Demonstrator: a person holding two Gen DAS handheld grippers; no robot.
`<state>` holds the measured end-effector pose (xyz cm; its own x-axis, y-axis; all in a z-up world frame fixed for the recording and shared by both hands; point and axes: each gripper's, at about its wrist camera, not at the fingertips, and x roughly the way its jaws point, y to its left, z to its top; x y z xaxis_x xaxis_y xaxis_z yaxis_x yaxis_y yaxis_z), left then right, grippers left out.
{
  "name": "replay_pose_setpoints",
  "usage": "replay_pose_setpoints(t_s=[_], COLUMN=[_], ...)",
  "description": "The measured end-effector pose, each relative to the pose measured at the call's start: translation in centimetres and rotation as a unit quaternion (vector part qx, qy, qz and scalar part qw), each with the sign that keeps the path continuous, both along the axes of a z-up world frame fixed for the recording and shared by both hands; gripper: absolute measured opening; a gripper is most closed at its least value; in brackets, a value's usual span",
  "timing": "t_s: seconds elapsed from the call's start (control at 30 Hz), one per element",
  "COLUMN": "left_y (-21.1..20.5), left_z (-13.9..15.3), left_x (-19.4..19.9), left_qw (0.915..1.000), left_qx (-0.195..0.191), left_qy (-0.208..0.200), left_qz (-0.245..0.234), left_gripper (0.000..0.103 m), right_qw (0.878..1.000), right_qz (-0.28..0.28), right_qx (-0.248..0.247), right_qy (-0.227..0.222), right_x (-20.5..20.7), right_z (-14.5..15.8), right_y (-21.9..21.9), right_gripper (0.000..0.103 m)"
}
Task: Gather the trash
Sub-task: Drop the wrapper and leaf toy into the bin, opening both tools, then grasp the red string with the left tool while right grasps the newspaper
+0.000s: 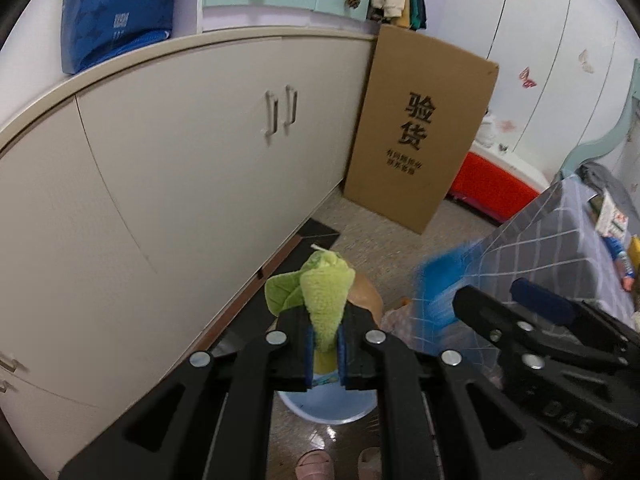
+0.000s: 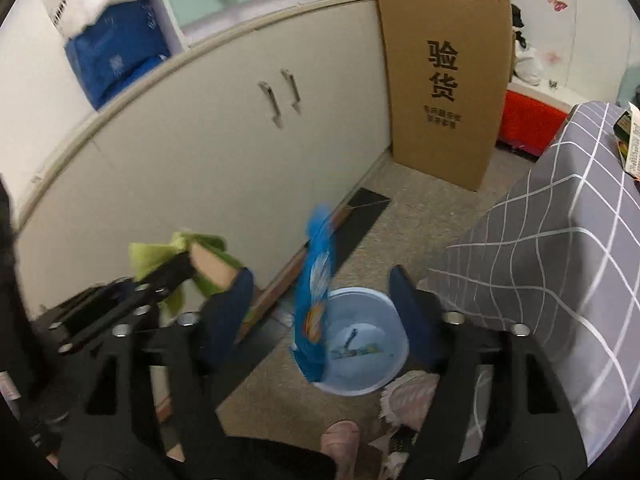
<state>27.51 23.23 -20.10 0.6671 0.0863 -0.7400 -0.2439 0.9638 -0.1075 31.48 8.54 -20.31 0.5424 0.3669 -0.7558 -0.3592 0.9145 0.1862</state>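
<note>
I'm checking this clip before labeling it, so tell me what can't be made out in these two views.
- Blue wrapper: motion-blurred in both views; print unreadable, and whether it touches the blue bin is unclear.
- Bin in the left wrist view: mostly hidden behind the left gripper.
- Green cloth: lower end hidden between the fingers.
- Small print on the cardboard box: too small.
- Right gripper: open.

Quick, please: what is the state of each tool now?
Left tool: closed on the green cloth.
Right tool: open; the blue wrapper is between its fingers, blurred.
</note>
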Motion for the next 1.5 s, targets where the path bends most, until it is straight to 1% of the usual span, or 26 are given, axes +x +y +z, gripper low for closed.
replay_pose_setpoints(t_s=[0.07,0.2,0.4,0.5,0.57,0.7,0.83,0.87,0.9,0.93,0.97,1.0,1.03,1.1,1.17,1.2,1.33,1.5], left_y=[-0.1,-0.5,-1.4,-1.7,-1.9,-2.3,-2.8,-2.9,-3.1,-3.2,-3.3,-3.4,-3.5,-3.5,-3.6,-3.7,-4.5,-6.2], left_z=[-0.5,-1.0,-1.1,-0.9,-0.7,-0.3,0.2,0.3,0.4,0.4,0.4,0.3,0.4,0.5,0.8,1.0,2.8,5.6], left_x=[0.1,0.1,0.1,0.3,0.6,0.8,1.4,1.5,1.7,1.8,2.0,2.2,2.3,2.1,1.9,1.7,0.1,-2.0], left_qw=[1.0000,0.9997,0.9994,0.9992,0.9992,0.9991,0.9991,0.9991,0.9990,0.9990,0.9989,0.9988,0.9989,0.9990,0.9991,0.9992,0.9992,0.9981], left_qx=[0.006,0.022,0.030,0.034,0.034,0.035,0.031,0.030,0.028,0.026,0.024,0.025,0.026,0.031,0.030,0.029,0.034,0.040], left_qy=[0.007,0.014,0.016,0.014,0.013,0.011,0.010,0.010,0.011,0.012,0.018,0.022,0.020,0.016,0.018,0.015,-0.004,-0.036], left_qz=[0.000,-0.003,-0.011,-0.015,-0.017,-0.021,-0.028,-0.029,-0.032,-0.034,-0.037,-0.037,-0.035,-0.027,-0.024,-0.022,-0.021,-0.028], left_gripper=[0.008,0.009,0.009,0.009,0.009,0.009,0.010,0.013,0.013,0.022,0.042,0.052,0.065,0.068,0.074,0.074,0.076,0.079], right_qw=[1.000,1.000,0.998,0.996,0.994,0.991,0.988,0.987,0.987,0.986,0.986,0.986,0.986,0.985,0.984,0.984,0.983,0.979], right_qz=[-0.004,-0.012,-0.026,-0.031,-0.042,-0.055,-0.067,-0.073,-0.076,-0.079,-0.083,-0.085,-0.087,-0.091,-0.095,-0.097,-0.104,-0.115], right_qx=[0.002,-0.009,-0.021,-0.019,-0.024,-0.029,-0.016,-0.015,-0.012,-0.010,-0.008,-0.005,-0.001,0.002,0.004,0.006,0.016,0.027], right_qy=[0.003,-0.016,-0.060,-0.080,-0.100,-0.121,-0.136,-0.140,-0.143,-0.144,-0.144,-0.144,-0.144,-0.147,-0.149,-0.151,-0.152,-0.163], right_x=[0.1,-0.7,-1.9,-2.3,-2.6,-3.0,-3.2,-3.3,-3.4,-3.4,-3.5,-3.5,-3.6,-3.9,-4.3,-4.5,-5.5,-7.4], right_z=[-0.3,0.2,2.1,3.0,3.7,4.6,5.4,5.6,5.7,5.8,6.0,6.1,6.2,6.5,6.8,6.9,7.7,9.2], right_y=[0.1,-0.7,-1.4,-1.7,-1.9,-2.3,-3.4,-3.7,-4.0,-4.2,-4.5,-4.7,-5.0,-5.5,-6.1,-6.4,-7.9,-10.0], right_gripper=[0.072,0.075,0.078,0.079,0.080,0.082,0.082,0.082,0.082,0.082,0.082,0.082,0.082,0.083,0.083,0.083,0.083,0.084])
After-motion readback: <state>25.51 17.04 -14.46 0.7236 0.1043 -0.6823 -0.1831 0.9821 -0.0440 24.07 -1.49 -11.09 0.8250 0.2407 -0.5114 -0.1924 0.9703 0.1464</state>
